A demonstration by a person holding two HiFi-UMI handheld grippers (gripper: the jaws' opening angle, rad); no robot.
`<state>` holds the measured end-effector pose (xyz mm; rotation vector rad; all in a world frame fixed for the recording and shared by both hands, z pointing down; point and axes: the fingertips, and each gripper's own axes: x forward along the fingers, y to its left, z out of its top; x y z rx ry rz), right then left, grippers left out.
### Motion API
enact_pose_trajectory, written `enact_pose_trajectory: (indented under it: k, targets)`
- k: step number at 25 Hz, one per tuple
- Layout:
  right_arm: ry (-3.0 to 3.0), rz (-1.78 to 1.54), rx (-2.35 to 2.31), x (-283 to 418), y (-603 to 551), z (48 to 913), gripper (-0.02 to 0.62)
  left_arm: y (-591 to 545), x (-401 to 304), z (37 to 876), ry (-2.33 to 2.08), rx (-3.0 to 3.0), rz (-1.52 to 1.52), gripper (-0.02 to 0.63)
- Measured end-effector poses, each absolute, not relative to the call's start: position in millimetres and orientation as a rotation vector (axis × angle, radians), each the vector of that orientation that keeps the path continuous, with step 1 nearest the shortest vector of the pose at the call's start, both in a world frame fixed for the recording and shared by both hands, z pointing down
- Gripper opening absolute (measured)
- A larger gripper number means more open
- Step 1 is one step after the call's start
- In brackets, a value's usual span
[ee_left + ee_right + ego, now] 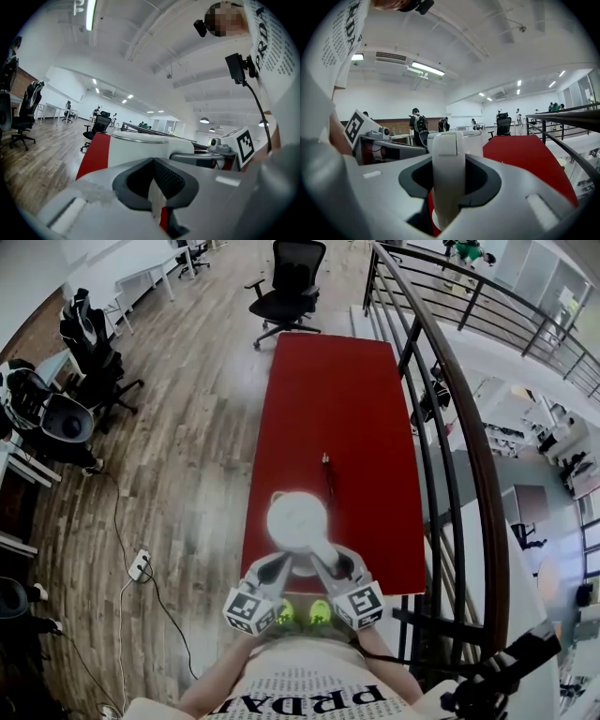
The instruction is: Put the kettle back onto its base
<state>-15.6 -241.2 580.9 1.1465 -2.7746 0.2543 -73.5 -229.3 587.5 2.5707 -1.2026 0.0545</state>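
A white kettle (296, 519) stands at the near end of the red table (337, 399), its handle (323, 552) pointing toward me. My right gripper (326, 561) is shut on that handle (448, 183), which fills the gap between the jaws in the right gripper view. My left gripper (283, 563) sits just left of the handle, close to the kettle body (140, 149). Its fingertips meet in the left gripper view, with only a white sliver and red table showing lower in the gap. No separate base can be made out.
A thin dark pen-like item (327, 471) lies on the table beyond the kettle. A black railing (450, 427) runs along the table's right side. An office chair (289, 282) stands at the far end. A power strip (139, 564) lies on the wooden floor at left.
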Motion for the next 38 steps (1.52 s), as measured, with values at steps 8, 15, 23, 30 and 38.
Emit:
enact_pose_trajectory:
  k: [8,15,23,30,38]
  targets:
    - [-2.778,0.236,1.172,-14.2,-232.5,581.4,0.132,-219.7,-69.0,589.5,-1.162,2.582,0.059,-0.009]
    - [-2.783,0.272,1.259,-8.3,-228.1,578.8,0.133,-214.4,-76.1,591.6,-1.168,2.569,0.067,-0.009]
    - [-2.770,0.383,1.428,9.0,-226.3,578.4,0.131,-207.7,-83.1,593.5,-1.167,2.558,0.075,-0.009]
    - [-2.813,0.215,1.351,0.7,-219.3,577.6,0.129,-204.3,-90.6,592.9,-1.180,2.562,0.082,-0.009]
    - [-2.874,0.090,1.137,-1.5,-205.4,580.3,0.130,-195.3,-94.7,591.1,-1.177,2.579,0.074,-0.009]
